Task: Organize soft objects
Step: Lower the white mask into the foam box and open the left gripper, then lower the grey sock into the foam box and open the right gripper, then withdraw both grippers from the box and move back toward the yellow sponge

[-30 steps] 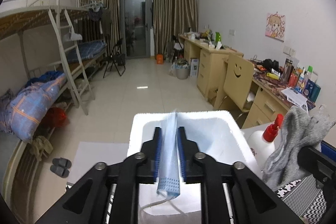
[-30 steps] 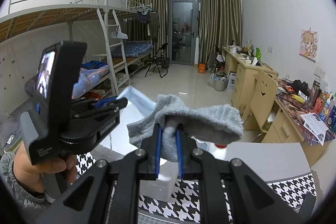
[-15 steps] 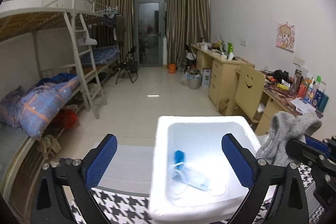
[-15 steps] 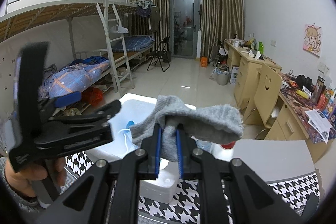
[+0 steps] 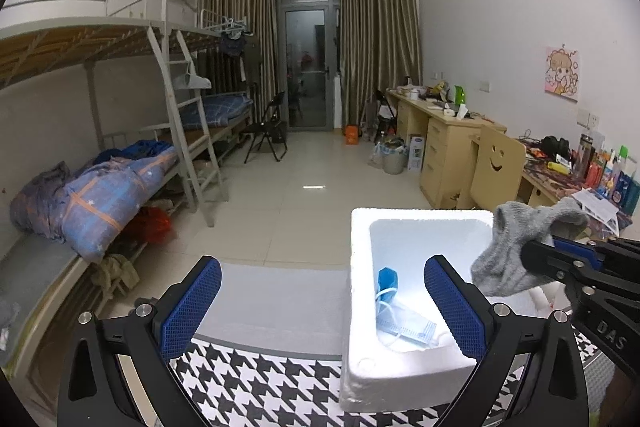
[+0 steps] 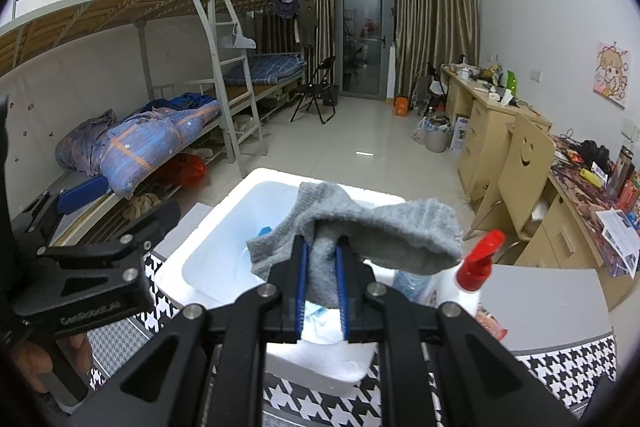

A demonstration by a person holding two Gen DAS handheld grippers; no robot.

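With the right hand-held gripper (image 6: pixel 322 271) clamped on the grey sock (image 6: pixel 360 227) at frame centre above the foam box (image 6: pixel 208 259), carry it over the opening before letting go; the left hand-held gripper (image 5: pixel 320 303) gapes empty.

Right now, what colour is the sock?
Grey sock, clearest in the right wrist view.

Dim, even indoor light. The white foam box (image 5: pixel 360 267) glares brightly. Fisheye bending and dark vignetting mark all edges; focus is sharp.
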